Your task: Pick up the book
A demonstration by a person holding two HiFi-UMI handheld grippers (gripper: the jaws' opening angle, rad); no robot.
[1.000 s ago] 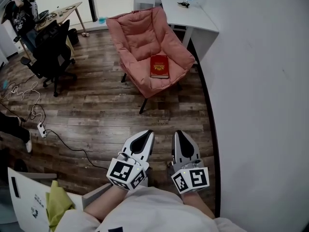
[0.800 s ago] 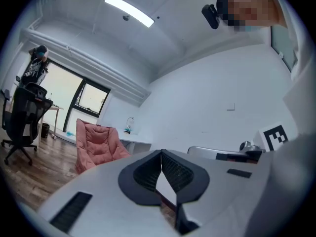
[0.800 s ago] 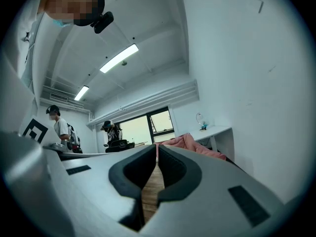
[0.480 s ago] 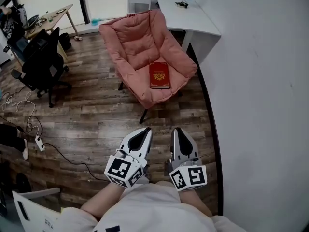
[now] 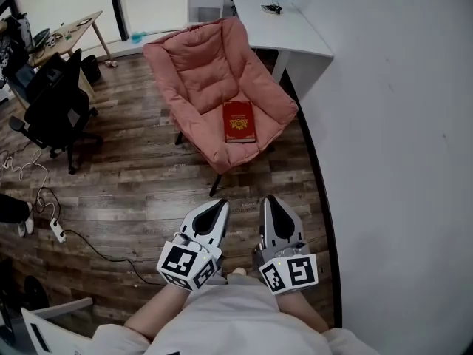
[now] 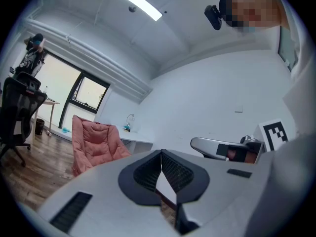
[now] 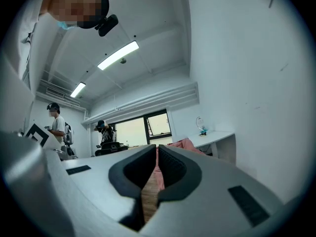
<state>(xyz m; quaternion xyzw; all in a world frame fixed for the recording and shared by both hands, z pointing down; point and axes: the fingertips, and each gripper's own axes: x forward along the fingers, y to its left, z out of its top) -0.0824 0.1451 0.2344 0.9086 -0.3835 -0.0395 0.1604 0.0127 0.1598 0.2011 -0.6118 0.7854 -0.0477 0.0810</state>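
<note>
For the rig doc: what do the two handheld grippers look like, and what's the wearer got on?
The left gripper and right gripper match: pale grey shells tapering to a point, with black ribbed pads set in black surrounds. Each carries a cube with black-and-white square markers at the back. The person wears a pale top.

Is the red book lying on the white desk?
No, the red book lies flat on the seat of the pink armchair, which stands beside the white desk.
</note>
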